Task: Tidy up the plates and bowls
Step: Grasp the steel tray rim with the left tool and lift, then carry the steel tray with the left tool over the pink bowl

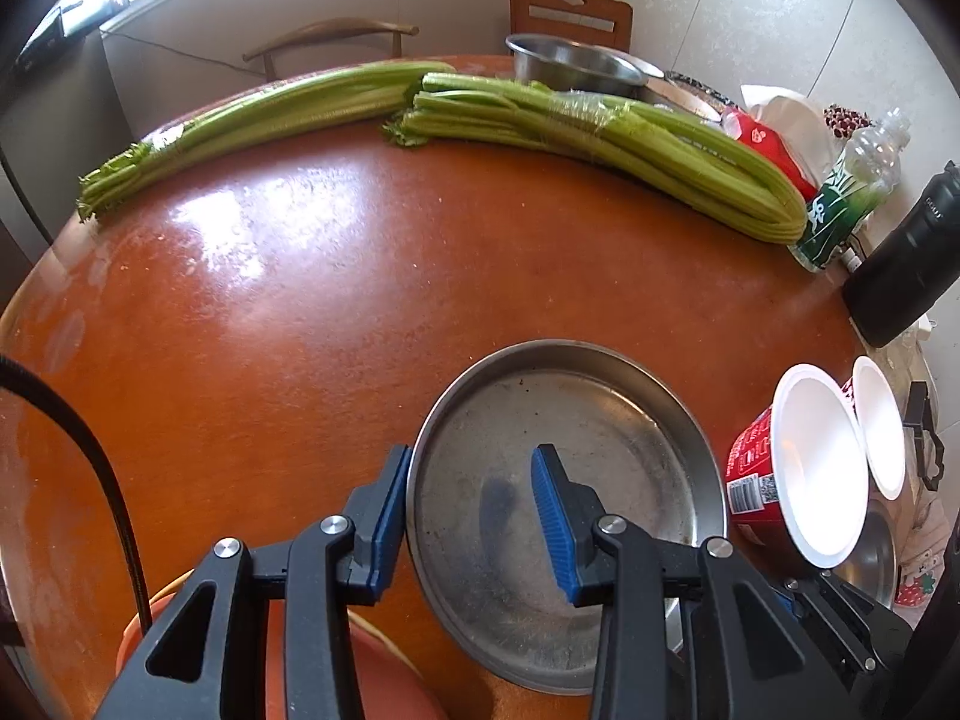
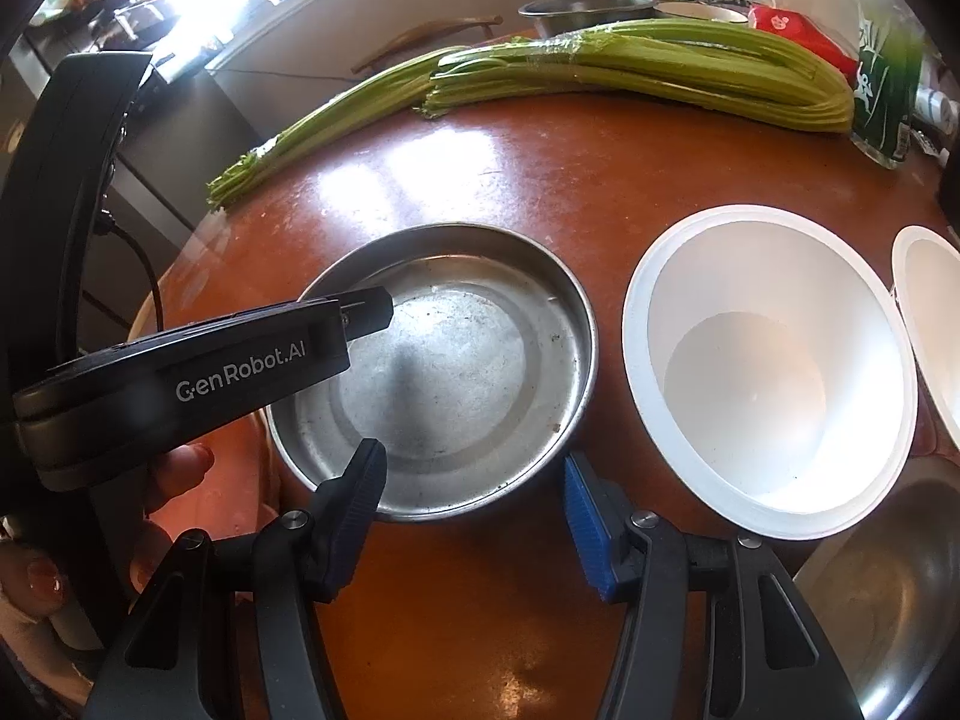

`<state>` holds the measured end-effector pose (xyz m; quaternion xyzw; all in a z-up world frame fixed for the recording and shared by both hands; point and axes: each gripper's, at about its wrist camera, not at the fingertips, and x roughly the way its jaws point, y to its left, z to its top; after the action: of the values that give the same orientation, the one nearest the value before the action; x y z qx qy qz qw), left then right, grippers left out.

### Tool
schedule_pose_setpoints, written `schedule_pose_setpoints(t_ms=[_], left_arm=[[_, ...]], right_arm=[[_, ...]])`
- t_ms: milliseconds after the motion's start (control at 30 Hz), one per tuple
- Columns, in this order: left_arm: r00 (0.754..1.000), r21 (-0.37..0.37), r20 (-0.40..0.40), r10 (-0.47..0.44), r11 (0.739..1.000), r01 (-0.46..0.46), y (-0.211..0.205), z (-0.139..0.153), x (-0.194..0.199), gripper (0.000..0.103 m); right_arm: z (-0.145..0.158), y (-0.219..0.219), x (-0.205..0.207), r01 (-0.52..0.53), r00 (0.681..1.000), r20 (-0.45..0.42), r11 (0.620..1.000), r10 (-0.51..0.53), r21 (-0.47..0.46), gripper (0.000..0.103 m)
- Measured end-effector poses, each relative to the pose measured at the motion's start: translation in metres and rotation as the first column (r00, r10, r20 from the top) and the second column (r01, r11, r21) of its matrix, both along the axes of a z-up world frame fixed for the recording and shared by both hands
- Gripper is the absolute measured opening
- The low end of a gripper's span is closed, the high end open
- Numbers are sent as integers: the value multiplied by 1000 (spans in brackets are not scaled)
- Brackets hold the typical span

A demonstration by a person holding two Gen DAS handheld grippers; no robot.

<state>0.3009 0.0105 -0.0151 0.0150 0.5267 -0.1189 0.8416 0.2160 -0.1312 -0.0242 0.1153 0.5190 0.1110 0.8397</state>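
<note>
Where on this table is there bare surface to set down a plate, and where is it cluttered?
Bare: the wide table stretch between the celery and the metal plate, running left. Crowded: the right side, with white cups, bottle and black container.

metal plate (image 2: 444,372): round, shallow, scuffed, flat on table | white paper bowl (image 2: 771,372): upright, just right of plate

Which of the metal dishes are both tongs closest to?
The shallow steel plate at the table's near edge; both tongs straddle its rim. The deeper steel bowl sits far behind the celery.
</note>
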Motion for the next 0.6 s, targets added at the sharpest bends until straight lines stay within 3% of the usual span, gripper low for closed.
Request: schedule_pose_setpoints(t_ms=[600], left_arm=[[990,-22,125,69,997,-67,30,62,-62,40]], right_arm=[[60,15,-43,-108,983,151,994,105,13,60]])
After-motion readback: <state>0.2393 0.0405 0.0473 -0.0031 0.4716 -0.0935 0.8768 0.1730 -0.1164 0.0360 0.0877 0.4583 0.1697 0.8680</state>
